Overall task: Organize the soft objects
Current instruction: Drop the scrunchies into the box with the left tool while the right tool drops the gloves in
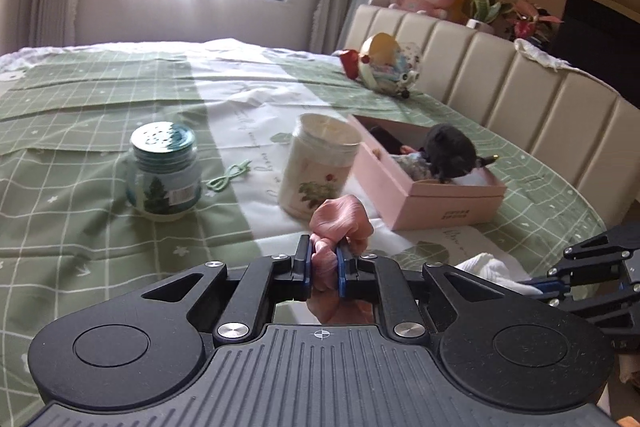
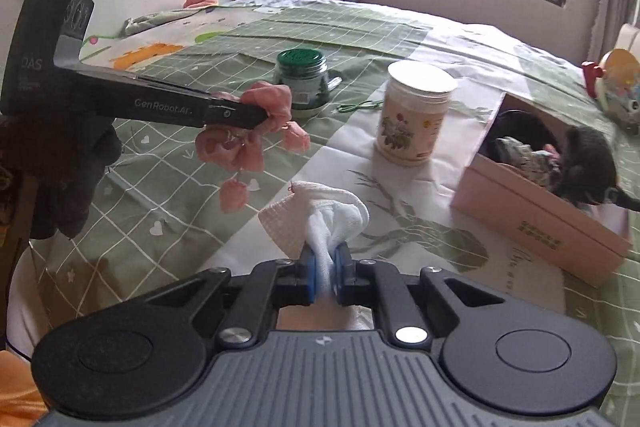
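While both loads hung above the bed (image 2: 180, 227), the left hand-held gripper (image 1: 325, 259) pinched a pink scrunchie (image 1: 340, 217); the right hand-held gripper (image 2: 325, 269) clamped white cloth (image 2: 336, 223). The pink box (image 2: 536, 211) lay forward-right, nearer the right one.

**Hidden / cut off / unclear**

Pink box (image 2: 532, 203): contents behind near wall mostly hidden; label print too small to read. Beyond box, black fluffy item (image 1: 450, 151) blurred, kind unclear. Right of box, right gripper (image 1: 556, 289) cut by frame edge, fingertips behind white cloth (image 1: 486, 269).
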The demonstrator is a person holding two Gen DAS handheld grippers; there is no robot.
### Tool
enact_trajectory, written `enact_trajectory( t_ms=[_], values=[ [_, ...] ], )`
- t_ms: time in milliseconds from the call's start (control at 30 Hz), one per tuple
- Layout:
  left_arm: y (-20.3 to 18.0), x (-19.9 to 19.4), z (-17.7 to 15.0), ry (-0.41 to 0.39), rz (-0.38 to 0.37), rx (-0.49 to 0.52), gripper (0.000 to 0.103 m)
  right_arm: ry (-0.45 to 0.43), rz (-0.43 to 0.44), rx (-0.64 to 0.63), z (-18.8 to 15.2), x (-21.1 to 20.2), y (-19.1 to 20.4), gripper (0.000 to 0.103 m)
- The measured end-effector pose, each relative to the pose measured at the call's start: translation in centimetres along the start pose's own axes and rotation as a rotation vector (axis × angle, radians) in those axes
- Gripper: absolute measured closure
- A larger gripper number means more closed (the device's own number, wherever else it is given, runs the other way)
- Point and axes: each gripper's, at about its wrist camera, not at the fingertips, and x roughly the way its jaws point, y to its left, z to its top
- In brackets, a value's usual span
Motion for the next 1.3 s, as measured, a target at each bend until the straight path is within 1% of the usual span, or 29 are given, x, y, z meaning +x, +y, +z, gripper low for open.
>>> enact_trajectory(
  t_ms=[133,200,267,333,400,467,600,700,767,800,867,900,967,1000,1033,1067,1200,1300],
  values=[
    [-4.0,1.3,1.7,0.014,-0.128,0.025,0.089,-0.051,-0.082,0.069,-0.9,-4.1,-3.4,0.094],
    [-6.0,2.5,2.5,0.029,-0.177,0.034,0.089,-0.08,-0.116,0.103,-1.3,-5.5,-5.0,0.094],
    [-8.1,4.1,3.5,0.049,-0.213,0.047,0.089,-0.114,-0.142,0.151,-1.5,-6.6,-6.9,0.094],
    [-10.3,5.7,4.6,0.056,-0.226,0.076,0.089,-0.145,-0.164,0.202,-1.7,-7.4,-8.7,0.094],
    [-12.2,7.3,5.9,0.053,-0.221,0.1,0.089,-0.174,-0.184,0.237,-1.8,-7.9,-10.2,0.094],
    [-13.7,9.2,7.5,0.051,-0.21,0.101,0.089,-0.191,-0.199,0.265,-2.3,-7.9,-11.6,0.094],
    [-15.8,13.5,10.7,0.036,-0.154,0.104,0.089,-0.203,-0.204,0.292,-3.0,-7.4,-13.8,0.094],
    [-17.0,17.6,12.0,0.079,-0.111,0.113,0.089,-0.21,-0.193,0.308,-3.3,-7.1,-15.2,0.094],
    [-17.0,20.6,12.0,0.129,-0.079,0.099,0.088,-0.214,-0.194,0.31,-3.6,-7.0,-15.7,0.094],
    [-16.7,22.2,11.7,0.171,-0.063,0.084,0.086,-0.213,-0.195,0.31,-3.7,-6.8,-15.9,0.094],
    [-16.3,24.9,11.0,0.273,-0.057,0.046,0.086,-0.206,-0.194,0.311,-3.9,-6.5,-16.3,0.094],
    [-16.0,25.7,10.5,0.3,-0.058,0.031,0.082,-0.2,-0.196,0.31,-4.0,-6.4,-16.5,0.094],
    [-15.6,26.8,9.6,0.328,-0.05,0.034,0.074,-0.187,-0.197,0.31,-4.2,-5.9,-16.9,0.094],
    [-15.5,27.4,9.2,0.353,-0.041,0.043,0.072,-0.181,-0.196,0.313,-4.3,-5.7,-17.1,0.094],
    [-15.5,28.0,8.9,0.38,-0.028,0.052,0.072,-0.175,-0.196,0.319,-4.3,-5.4,-17.3,0.094],
    [-15.5,28.6,8.4,0.408,-0.006,0.064,0.075,-0.169,-0.198,0.325,-4.2,-5.1,-17.4,0.094],
    [-15.2,28.9,8.1,0.388,-0.001,0.062,0.076,-0.158,-0.193,0.337,-3.5,-4.5,-17.9,0.094],
    [-15.5,28.1,8.4,0.364,-0.011,0.104,0.077,-0.16,-0.2,0.321,-2.1,-4.5,-17.9,0.094]
  ],
)
